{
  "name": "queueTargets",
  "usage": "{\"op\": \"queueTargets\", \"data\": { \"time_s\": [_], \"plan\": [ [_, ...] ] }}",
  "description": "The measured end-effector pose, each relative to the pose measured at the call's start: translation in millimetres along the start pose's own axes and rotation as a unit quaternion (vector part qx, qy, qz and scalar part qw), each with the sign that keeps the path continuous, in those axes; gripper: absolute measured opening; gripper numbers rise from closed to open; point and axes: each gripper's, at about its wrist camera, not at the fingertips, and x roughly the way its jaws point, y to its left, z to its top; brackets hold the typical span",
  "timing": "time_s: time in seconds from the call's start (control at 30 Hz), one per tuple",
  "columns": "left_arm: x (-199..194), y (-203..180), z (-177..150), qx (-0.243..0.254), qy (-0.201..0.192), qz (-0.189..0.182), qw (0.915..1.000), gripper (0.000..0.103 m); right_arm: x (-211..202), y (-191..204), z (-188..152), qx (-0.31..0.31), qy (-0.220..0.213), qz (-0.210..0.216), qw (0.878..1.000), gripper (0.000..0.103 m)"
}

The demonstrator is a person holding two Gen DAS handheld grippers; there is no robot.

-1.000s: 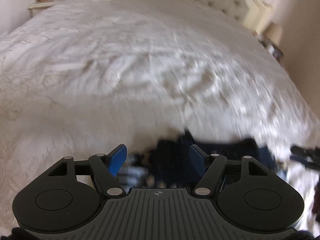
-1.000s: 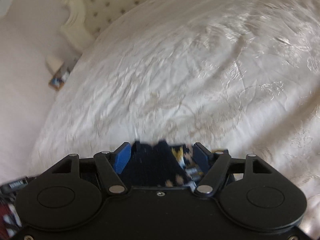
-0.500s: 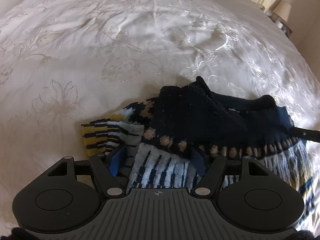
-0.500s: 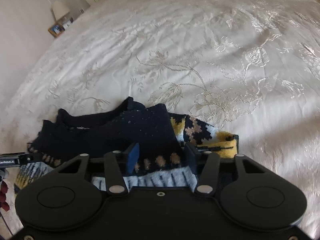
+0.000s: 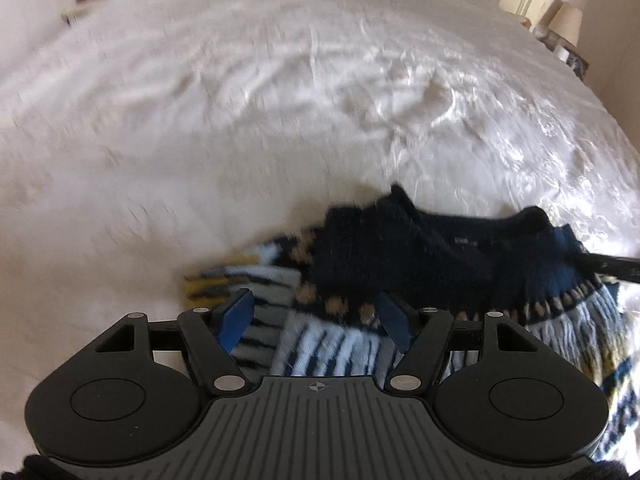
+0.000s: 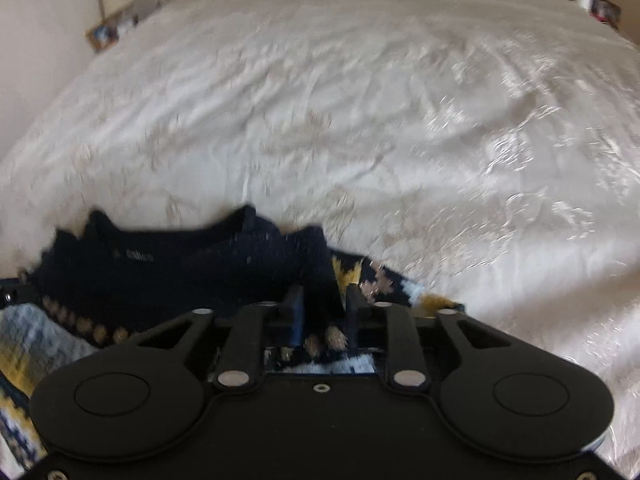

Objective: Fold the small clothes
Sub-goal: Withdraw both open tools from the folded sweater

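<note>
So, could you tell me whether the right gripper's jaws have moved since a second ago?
Yes: the right gripper is closing its jaws inward on the navy patterned sweater.

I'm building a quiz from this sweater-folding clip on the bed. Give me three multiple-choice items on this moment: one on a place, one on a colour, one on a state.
1. Where does the knitted sweater lie?
A. on the white bedspread
B. on a wooden floor
C. in a basket

2. What colour is the sweater's upper part?
A. red
B. dark navy
C. green

3. What is between the right gripper fingers?
A. nothing
B. a sock
C. a fold of the sweater

Answers: 1 A, the pale bedspread surrounds it. 2 B, the top is navy above a tan dotted band. 3 C, navy knit sits between the closing jaws; the left gripper stands open over the striped part.
</note>
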Motion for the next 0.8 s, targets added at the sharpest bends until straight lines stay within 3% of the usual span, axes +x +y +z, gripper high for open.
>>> {"op": "queueTargets", "data": {
  "time_s": [0.07, 0.17, 0.27, 0.33, 0.4, 0.43, 0.53, 0.6, 0.8],
  "plan": [
    [-7.5, -3.5, 3.5, 0.009, -0.013, 0.006, 0.9999, 0.068, -14.3, -0.3, -0.5, 0.011, -0.020, 0.005, 1.000, 0.040],
    [-8.0, -10.7, 5.8, 0.028, -0.015, -0.008, 0.9995, 0.068, -30.6, 4.9, -5.5, 0.022, -0.035, 0.045, 0.998, 0.040],
    [7.1, -12.3, 1.2, 0.053, 0.003, 0.008, 0.9986, 0.068, -32.2, 17.7, -14.4, 0.001, -0.015, 0.073, 0.997, 0.040],
    [22.1, -1.0, -3.0, 0.040, 0.026, 0.030, 0.9984, 0.070, -25.3, 17.4, -22.3, -0.001, 0.006, 0.066, 0.998, 0.045],
    [31.4, 16.6, -6.8, 0.010, 0.043, 0.031, 0.9986, 0.083, -13.4, 6.6, -31.8, 0.021, 0.032, 0.036, 0.999, 0.045],
    [33.1, 24.5, -8.1, -0.005, 0.046, 0.030, 0.9985, 0.091, -8.4, -1.1, -35.9, 0.035, 0.043, 0.018, 0.998, 0.039],
    [22.1, 32.0, -9.4, -0.020, 0.044, 0.030, 0.9984, 0.091, -13.1, -10.6, -38.7, 0.055, 0.037, 0.014, 0.998, 0.039],
    [4.6, 26.3, -12.4, -0.012, 0.025, 0.032, 0.9991, 0.090, -23.6, -3.2, -37.7, 0.040, 0.024, 0.010, 0.999, 0.050],
    [-45.9, -15.6, -43.6, 0.018, 0.002, -0.036, 0.9992, 0.090, -61.7, 38.0, -56.8, 0.000, -0.002, 0.064, 0.998, 0.057]
  ]
}}
